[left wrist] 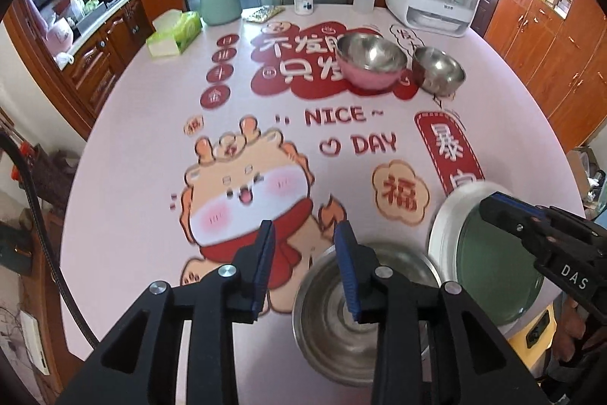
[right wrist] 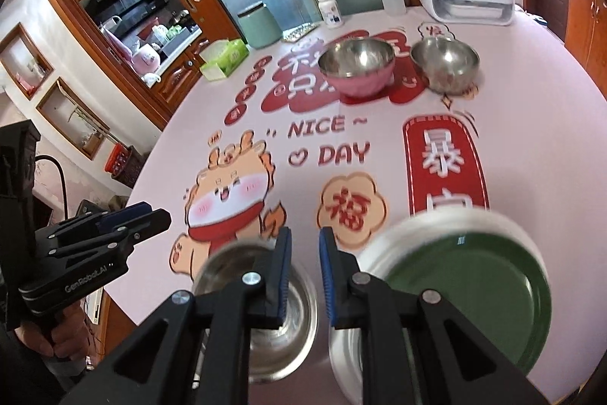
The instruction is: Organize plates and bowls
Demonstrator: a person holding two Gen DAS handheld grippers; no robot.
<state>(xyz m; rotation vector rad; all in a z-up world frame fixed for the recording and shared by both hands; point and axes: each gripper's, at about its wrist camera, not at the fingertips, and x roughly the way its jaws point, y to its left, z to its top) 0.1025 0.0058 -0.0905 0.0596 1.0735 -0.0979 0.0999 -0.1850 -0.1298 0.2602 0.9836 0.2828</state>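
While both grippers hang above the near edge of the table (left wrist: 125, 147) with nothing in them, this looks like a gap between steps: near pieces set down, far ones not yet collected.

Left to right, near side: the left gripper (left wrist: 305, 234) has its jaws parted a modest way, nothing between the pads, just printed cloth showing through. Just right of it, below, sits a steel bowl (left wrist: 334, 314), upright, empty. Next right is a green plate (left wrist: 489, 276) lying on a white plate (left wrist: 440, 234), rims blurred, so I cannot tell whether they sit flat. The right gripper (right wrist: 305, 241) hangs over the gap between steel bowl (right wrist: 299, 310) and plates, jaws narrow, a slim gap, gripping nothing; green plate (right wrist: 474, 295) is at its right.

Far side, left to right: a pink bowl (left wrist: 370, 63) with a steel inside, then a second small steel bowl (left wrist: 438, 69), just beside each other, touching or not is unclear. Both well apart from the near group.

Judgement: bowls not yet gathered. The likely next move is a reach across to a far bowl; either jaw must open wider to straddle a rim, then pinch the wall and carry it back to nest in the near bowl. Thin slick rims may slip.
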